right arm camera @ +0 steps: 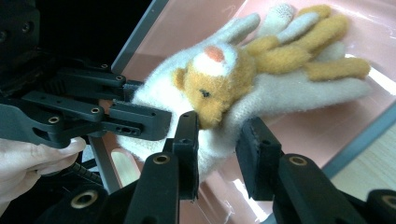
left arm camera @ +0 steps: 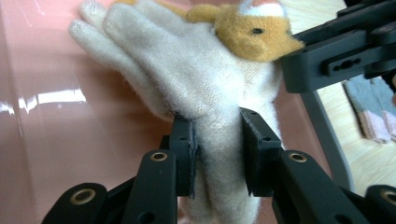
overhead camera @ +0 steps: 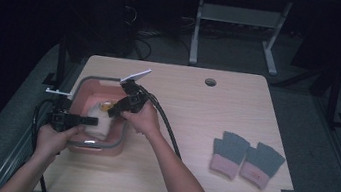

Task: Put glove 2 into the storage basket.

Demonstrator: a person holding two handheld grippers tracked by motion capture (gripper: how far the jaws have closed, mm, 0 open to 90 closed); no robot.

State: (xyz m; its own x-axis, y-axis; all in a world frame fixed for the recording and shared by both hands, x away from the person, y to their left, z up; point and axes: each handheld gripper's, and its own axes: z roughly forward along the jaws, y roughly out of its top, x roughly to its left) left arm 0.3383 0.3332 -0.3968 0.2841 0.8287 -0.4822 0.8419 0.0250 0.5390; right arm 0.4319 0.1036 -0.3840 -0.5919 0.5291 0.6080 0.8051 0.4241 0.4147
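A fuzzy white glove with an orange bear face hangs over the pink basket. Orange fingers lie beside its white ones; I cannot tell whether they belong to a second glove. My left gripper is shut on the white cuff, with both pads pressed into the wool. From the opposite side my right gripper is shut on the glove just under the bear face. In the high view the left gripper and right gripper meet over the basket with the glove between them.
The basket has a grey handle and stands at the table's left side. A pair of grey gloves with pink cuffs lies flat at the right. A cable hole is near the table's far edge.
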